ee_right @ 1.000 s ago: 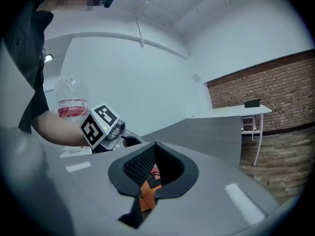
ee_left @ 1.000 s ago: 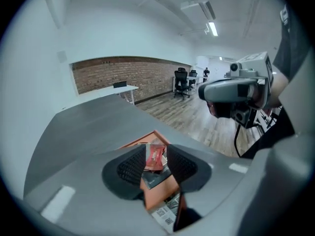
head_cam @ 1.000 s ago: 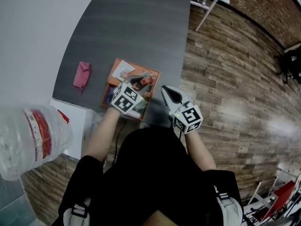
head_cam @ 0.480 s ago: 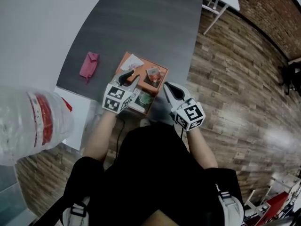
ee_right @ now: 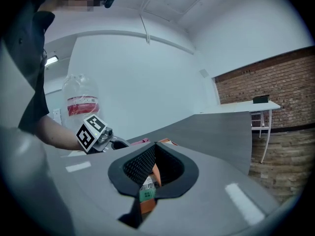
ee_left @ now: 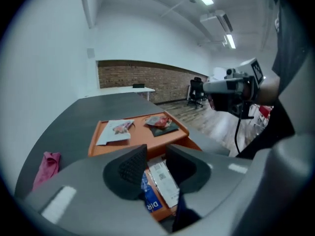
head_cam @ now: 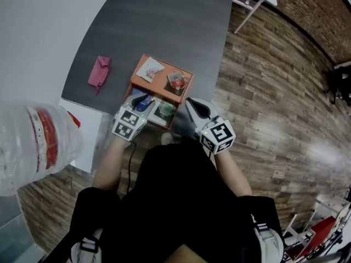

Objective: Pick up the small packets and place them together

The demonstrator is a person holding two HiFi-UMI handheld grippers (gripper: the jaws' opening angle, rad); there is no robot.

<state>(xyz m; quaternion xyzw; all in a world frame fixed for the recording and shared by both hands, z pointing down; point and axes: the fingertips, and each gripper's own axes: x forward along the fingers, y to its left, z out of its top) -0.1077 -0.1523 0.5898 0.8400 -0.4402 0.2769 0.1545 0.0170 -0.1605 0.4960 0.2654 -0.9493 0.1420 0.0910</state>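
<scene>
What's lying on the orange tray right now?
The orange tray holds a white packet, a red packet, a blue packet and a green packet. The left tongs hide its near corner.

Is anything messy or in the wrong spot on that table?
Yes. A crumpled pink thing lies all alone on the gray table, off to the side of the orange tray. On the tray the small packets are scattered, not together: a white one and a red one at the far end, others at the near end.
</scene>
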